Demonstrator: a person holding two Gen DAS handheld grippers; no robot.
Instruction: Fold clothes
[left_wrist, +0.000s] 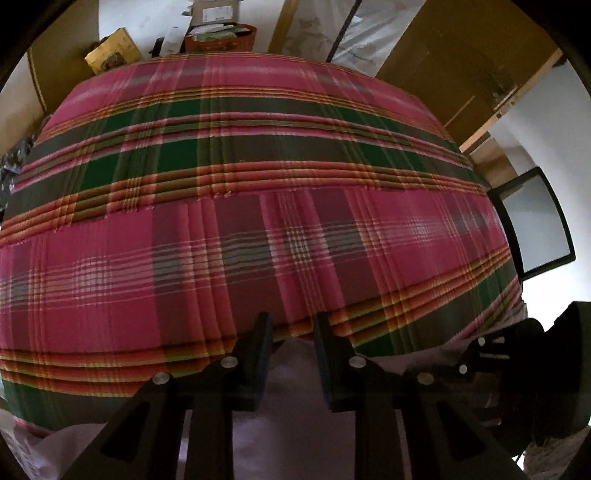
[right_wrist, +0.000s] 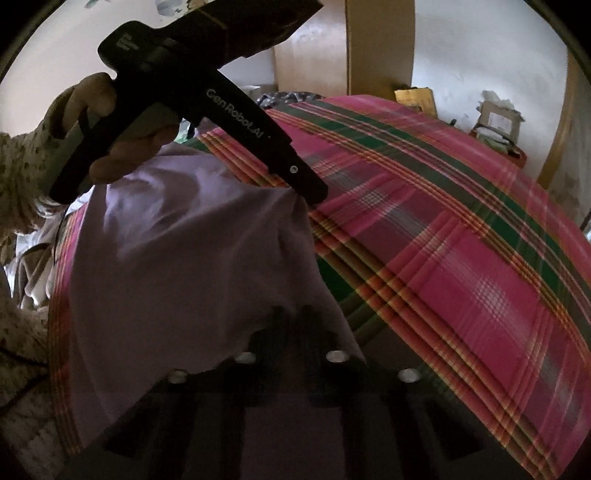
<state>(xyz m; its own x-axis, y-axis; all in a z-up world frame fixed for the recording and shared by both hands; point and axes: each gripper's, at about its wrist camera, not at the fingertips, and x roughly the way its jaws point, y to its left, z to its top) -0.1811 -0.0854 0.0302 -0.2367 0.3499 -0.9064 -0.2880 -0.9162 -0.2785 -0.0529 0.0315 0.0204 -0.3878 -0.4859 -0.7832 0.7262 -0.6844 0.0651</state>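
Where the pale lilac garment (right_wrist: 192, 258) lies rumpled on the near edge of the pink-green plaid bedcover (right_wrist: 461, 258), right gripper (right_wrist: 291, 314) is clamped on its near hem — left gripper (left_wrist: 291, 321), jaws apart, straddles the far edge.

A pale lilac cloth garment (right_wrist: 192, 258) lies on the near edge of the pink-and-green plaid bedsheet (left_wrist: 295, 229). At the sheet's far edge sit a yellow cardboard box (left_wrist: 112, 50) on the left and an orange tray (left_wrist: 221, 38) to its right.
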